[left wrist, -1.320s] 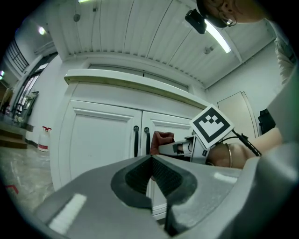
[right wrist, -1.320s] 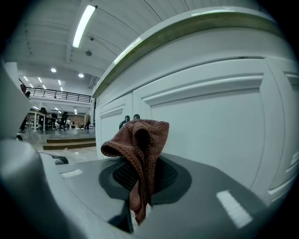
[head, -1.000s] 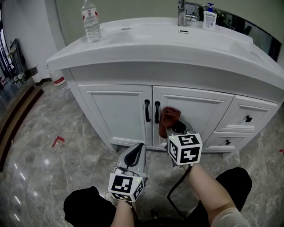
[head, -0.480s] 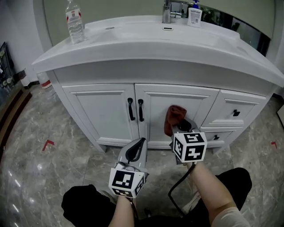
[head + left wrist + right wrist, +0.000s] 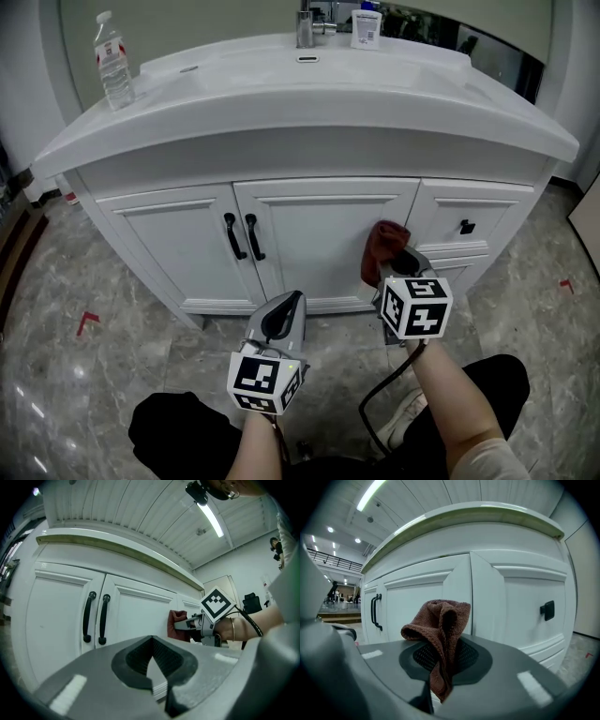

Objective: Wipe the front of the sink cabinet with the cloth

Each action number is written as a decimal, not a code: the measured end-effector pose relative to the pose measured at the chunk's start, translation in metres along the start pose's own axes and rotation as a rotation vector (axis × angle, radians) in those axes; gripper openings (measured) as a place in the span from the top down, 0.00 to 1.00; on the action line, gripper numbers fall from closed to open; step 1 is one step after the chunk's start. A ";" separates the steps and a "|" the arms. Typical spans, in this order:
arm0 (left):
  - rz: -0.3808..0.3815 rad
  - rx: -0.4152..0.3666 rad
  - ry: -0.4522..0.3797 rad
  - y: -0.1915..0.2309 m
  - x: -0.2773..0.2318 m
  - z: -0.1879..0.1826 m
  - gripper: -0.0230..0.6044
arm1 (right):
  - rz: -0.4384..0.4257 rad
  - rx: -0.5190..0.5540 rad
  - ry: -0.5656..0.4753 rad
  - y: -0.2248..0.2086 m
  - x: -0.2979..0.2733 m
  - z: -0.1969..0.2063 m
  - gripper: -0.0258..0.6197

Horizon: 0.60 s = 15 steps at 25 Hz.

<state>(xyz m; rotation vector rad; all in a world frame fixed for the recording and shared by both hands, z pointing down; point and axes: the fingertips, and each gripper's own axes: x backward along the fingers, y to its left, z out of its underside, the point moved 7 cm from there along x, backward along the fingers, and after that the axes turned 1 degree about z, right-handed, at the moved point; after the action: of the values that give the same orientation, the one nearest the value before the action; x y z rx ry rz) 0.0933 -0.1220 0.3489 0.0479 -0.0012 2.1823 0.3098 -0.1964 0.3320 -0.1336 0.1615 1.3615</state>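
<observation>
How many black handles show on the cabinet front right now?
3. A left bar handle and a right bar handle side by side on the cabinet; a knob on the drawer to their right. The right gripper may hide another below it.

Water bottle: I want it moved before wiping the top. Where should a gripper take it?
Clamp the bottle round its mid-body, coming in level from the front: it stands upright near the edge of the counter, both sides clear.

Offered open passage along flat cabinet doors (image 5: pixel 319 239); obstructed by paired black handles (image 5: pixel 241 236), a drawer knob (image 5: pixel 466 226) and the overhanging worktop (image 5: pixel 309 141).
</observation>
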 end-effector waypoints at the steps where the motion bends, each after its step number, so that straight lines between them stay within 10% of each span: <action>1: 0.000 0.004 0.000 -0.002 -0.001 0.001 0.96 | 0.008 0.006 0.000 -0.004 0.003 0.000 0.83; 7: 0.019 -0.013 0.029 -0.008 -0.007 0.007 0.96 | 0.069 -0.005 -0.011 -0.016 0.011 0.007 0.84; 15: -0.080 -0.038 0.075 0.029 0.024 0.013 0.96 | -0.141 0.008 0.015 0.072 -0.018 0.035 0.84</action>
<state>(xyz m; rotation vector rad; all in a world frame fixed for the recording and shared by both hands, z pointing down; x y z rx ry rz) 0.0558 -0.1193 0.3636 -0.0545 0.0012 2.1026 0.2372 -0.1928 0.3703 -0.1459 0.1666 1.2195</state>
